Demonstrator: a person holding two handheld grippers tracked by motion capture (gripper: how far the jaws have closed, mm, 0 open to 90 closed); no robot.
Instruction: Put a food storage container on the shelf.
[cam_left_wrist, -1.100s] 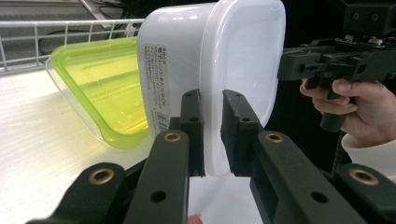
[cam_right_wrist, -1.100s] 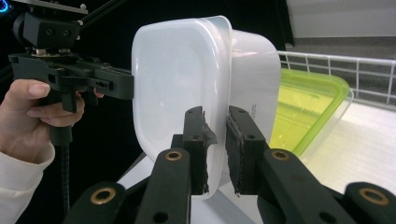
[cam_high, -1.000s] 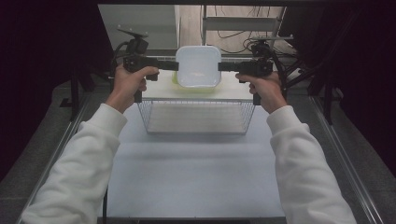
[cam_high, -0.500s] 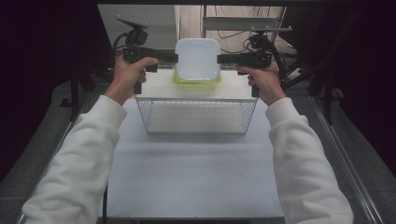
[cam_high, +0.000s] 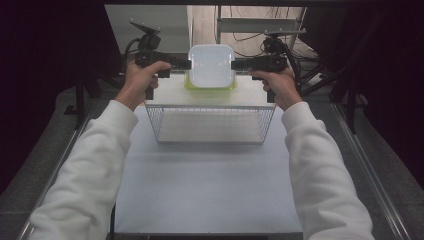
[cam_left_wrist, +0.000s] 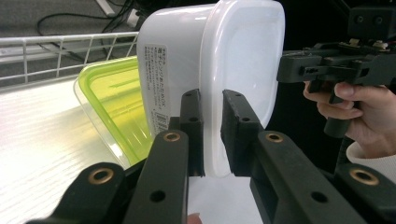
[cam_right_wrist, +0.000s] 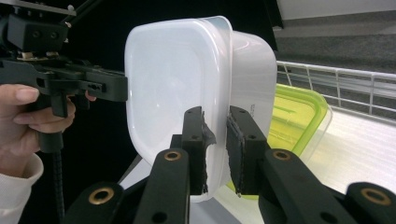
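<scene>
Both grippers clamp the white lidded container (cam_high: 211, 65) by opposite rims: left gripper (cam_high: 186, 64) from the left of the frame, right gripper (cam_high: 235, 65) from the right, jaws closed on the lip. It hangs level at upper centre, directly above the green-lidded container (cam_high: 192, 86), beyond the wire basket (cam_high: 211, 125), equally near both hands.

Item count: one white container (cam_high: 211, 65), one green-lidded container (cam_left_wrist: 114, 109), one wire basket (cam_high: 210, 125), one white table (cam_high: 200, 190), two grippers, the left gripper (cam_high: 182, 63) and the right gripper (cam_high: 239, 64), and two hands in white sleeves (cam_high: 95, 165).
</scene>
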